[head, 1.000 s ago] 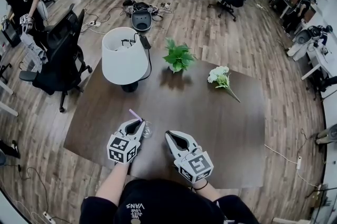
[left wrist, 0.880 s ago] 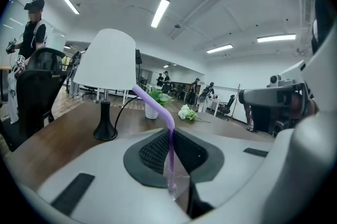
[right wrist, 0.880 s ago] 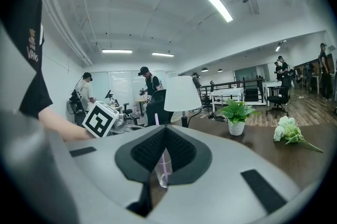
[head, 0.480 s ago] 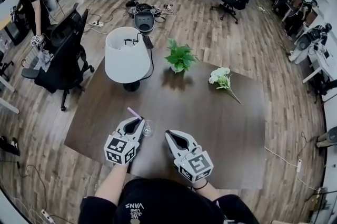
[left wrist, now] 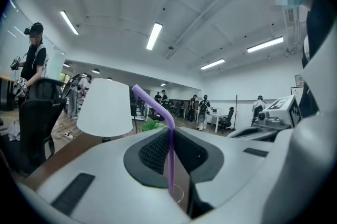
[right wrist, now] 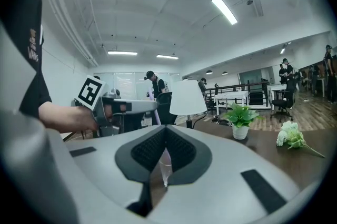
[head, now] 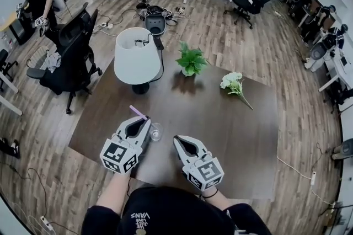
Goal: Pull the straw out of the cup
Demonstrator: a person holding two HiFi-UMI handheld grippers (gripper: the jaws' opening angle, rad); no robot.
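Note:
A purple bendy straw stands upright between the pads of my left gripper, which is shut on it. In the head view the straw's bent top sticks out beyond the left gripper. The small clear cup stands on the brown table just right of that gripper. The straw's lower end hangs close over the cup's rim. My right gripper rests low to the right of the cup, apart from it, jaws shut and empty. Through the gap under its pads the cup shows ahead.
A white-shaded lamp, a small potted plant and a bunch of white flowers stand on the far half of the table. A black office chair is off the table's left edge. People stand farther off.
My left gripper has risen with the straw, lifting it up from the cup. The cup and the right gripper have stayed put.

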